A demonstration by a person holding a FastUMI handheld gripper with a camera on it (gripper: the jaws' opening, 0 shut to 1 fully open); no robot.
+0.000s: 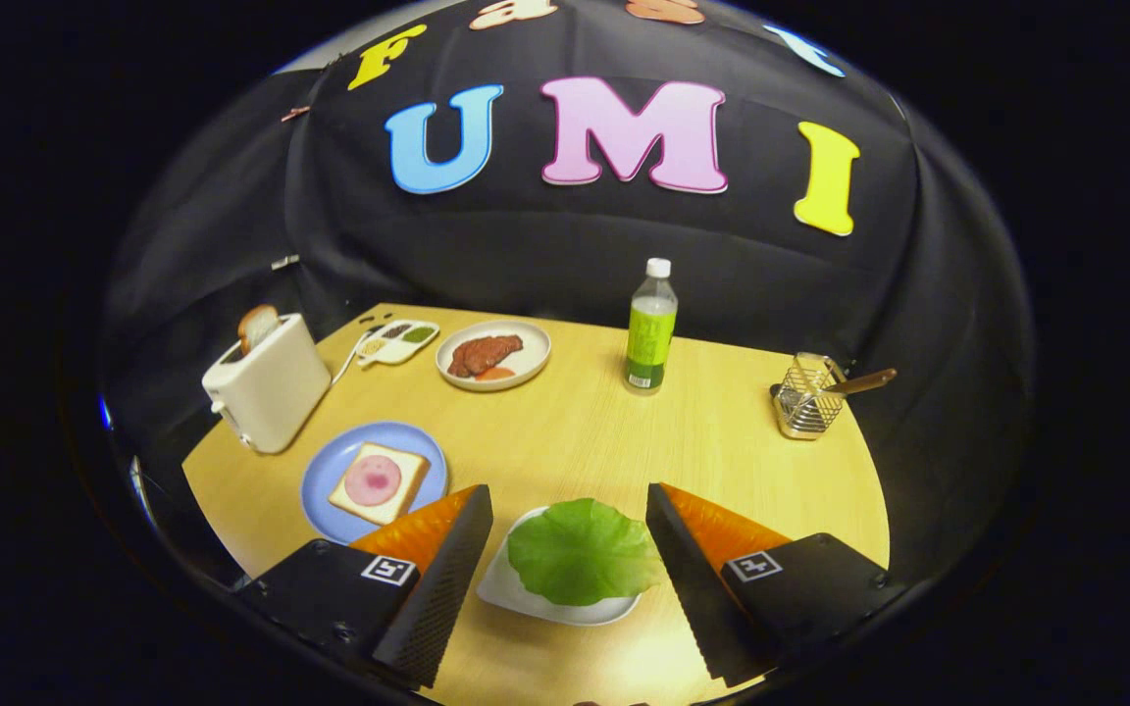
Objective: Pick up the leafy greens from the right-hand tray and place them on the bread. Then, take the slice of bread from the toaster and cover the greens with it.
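the jaws stand apart, the gripper (565, 534) over the worktop (575, 441). the greens (583, 549) lie between them on a tray (516, 593). the bread (379, 482) sits beyond the left jaw.

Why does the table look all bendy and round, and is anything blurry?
In the gripper view, the fisheye lens curves the table edges and stretches the open gripper fingers large. Focus is sharp on the leafy greens between the fingers, while the toaster and bottle look slightly softer. Light is even, with soft shadows and no strong glare.
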